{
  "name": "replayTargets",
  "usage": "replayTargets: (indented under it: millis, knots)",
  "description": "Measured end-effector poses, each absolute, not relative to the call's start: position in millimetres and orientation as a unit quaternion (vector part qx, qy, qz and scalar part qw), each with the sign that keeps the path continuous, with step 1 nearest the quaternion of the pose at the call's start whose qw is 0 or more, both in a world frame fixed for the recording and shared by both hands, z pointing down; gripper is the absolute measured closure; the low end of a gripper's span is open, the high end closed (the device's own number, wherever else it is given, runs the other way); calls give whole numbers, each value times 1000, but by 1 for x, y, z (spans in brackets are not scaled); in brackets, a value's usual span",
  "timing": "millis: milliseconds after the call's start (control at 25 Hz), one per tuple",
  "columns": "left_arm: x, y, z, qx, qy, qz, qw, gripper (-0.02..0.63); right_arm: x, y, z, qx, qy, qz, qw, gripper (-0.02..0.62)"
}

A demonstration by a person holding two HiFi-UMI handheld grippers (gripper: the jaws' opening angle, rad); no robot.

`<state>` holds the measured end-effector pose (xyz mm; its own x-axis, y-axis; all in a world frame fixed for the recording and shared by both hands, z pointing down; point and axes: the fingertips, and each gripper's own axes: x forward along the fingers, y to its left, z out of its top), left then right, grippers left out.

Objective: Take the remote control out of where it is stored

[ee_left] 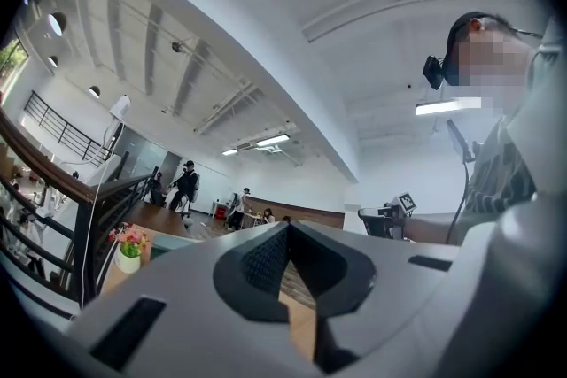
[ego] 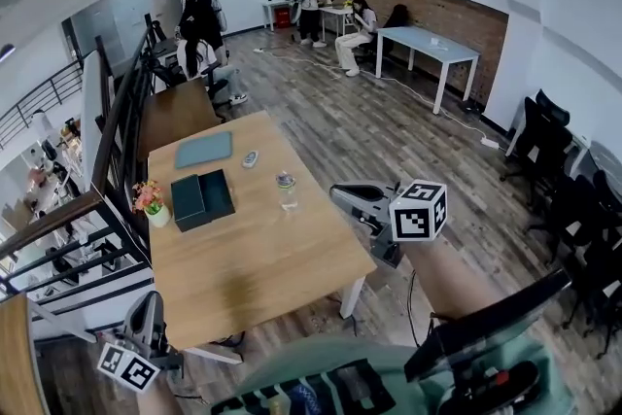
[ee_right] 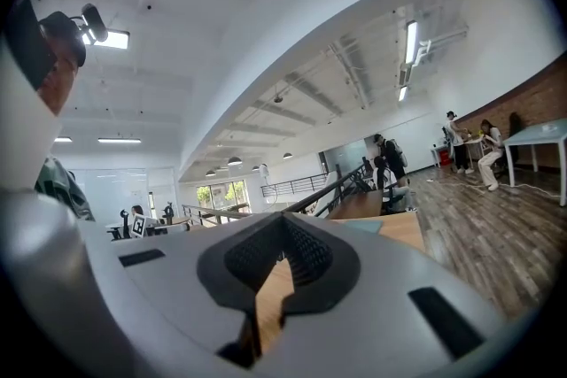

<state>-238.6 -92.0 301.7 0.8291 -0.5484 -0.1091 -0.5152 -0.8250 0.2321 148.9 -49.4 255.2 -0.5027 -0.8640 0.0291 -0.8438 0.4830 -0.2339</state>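
1. Claw status: left claw (ee_left: 287, 235) is clenched with nothing in it. Right claw (ee_right: 280, 230) looks the same, only a thin slit between the jaws and no object there.
2. Neither claw is over the work. In the head view the right one sits just off the right edge of the table (ego: 253, 267), by the near right corner. The left one is off the near left corner.
3. Remote control (ego: 250, 158) lies bare on the table top near the far edge, just beside a flat grey-blue pad (ego: 204, 149). Nothing is touching or covering it.
4. Dark box (ego: 201, 199) stands open toward the left edge, two halves side by side. Too small to tell what is inside.
5. Other items: a glass (ego: 285, 182) mid-table toward the right edge, and a flower pot (ego: 151, 202) at the left edge.
6. Progress, my read: if the box was the storage, extraction looks done, since the remote is out and released. Nothing obvious is left except maybe closing the box.
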Motion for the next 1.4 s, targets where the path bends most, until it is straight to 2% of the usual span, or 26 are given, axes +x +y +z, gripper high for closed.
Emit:
replayTargets:
  millis: [280,560,920,1400]
  knots:
    - [-139,50,319,949,-278,-89,121,602,209,84,288,-462,877,-123,46,595]
    - [-83,155,329,945,-284,-66,148,603,238,185,341,-442,883,-155,33,595]
    - [-76,198,302,946,-283,-87,132,601,233,241,355,-449,881,-152,7,595]
    - [-119,217,308,939,-299,-99,141,601,199,251,354,-437,887,-150,3,595]
